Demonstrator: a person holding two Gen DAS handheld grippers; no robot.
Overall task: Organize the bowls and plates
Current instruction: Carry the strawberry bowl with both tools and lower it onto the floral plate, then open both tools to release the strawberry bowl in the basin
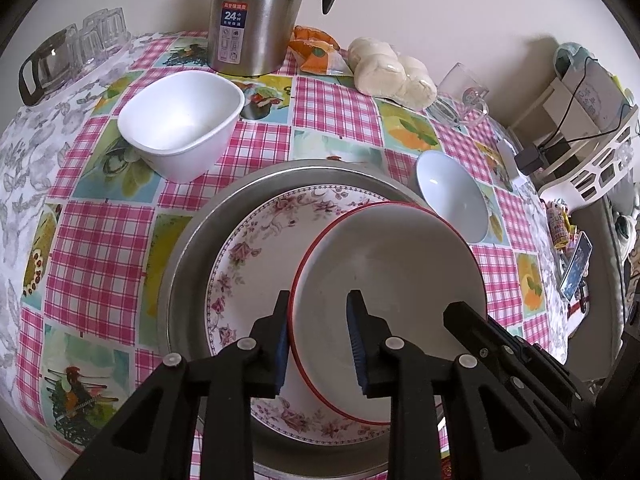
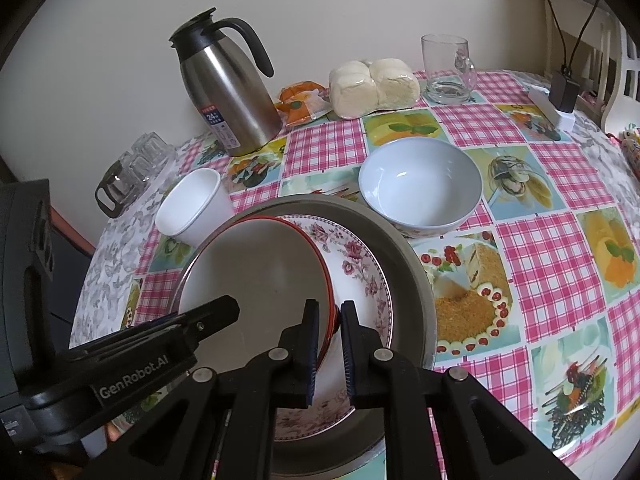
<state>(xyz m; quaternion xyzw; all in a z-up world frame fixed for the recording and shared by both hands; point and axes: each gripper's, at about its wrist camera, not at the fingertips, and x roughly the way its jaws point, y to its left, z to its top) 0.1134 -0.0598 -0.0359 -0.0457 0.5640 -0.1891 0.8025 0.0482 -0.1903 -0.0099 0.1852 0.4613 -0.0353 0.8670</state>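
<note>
A white red-rimmed plate [image 1: 400, 272] [image 2: 260, 272] lies off-centre and tilted on a floral plate [image 1: 248, 248] [image 2: 360, 276], which sits in a round metal tray [image 1: 188, 248] [image 2: 416, 276]. My left gripper [image 1: 318, 340] straddles the plate's left rim, with the red edge against the outer pad. My right gripper [image 2: 330, 344] is shut on the opposite rim, the red edge pinched between its pads. Beyond the tray stand a square white bowl [image 1: 180, 120] [image 2: 192, 204] and a pale blue bowl [image 1: 452, 196] [image 2: 420, 184], both empty.
At the back of the checked tablecloth stand a steel thermos jug [image 1: 252, 20] [image 2: 228, 92], an orange snack packet [image 1: 316, 52], bagged buns [image 1: 392, 68] and a glass mug [image 1: 464, 92]. Several glasses [image 1: 96, 36] stand far left. A white rack [image 1: 592, 168] is at the right.
</note>
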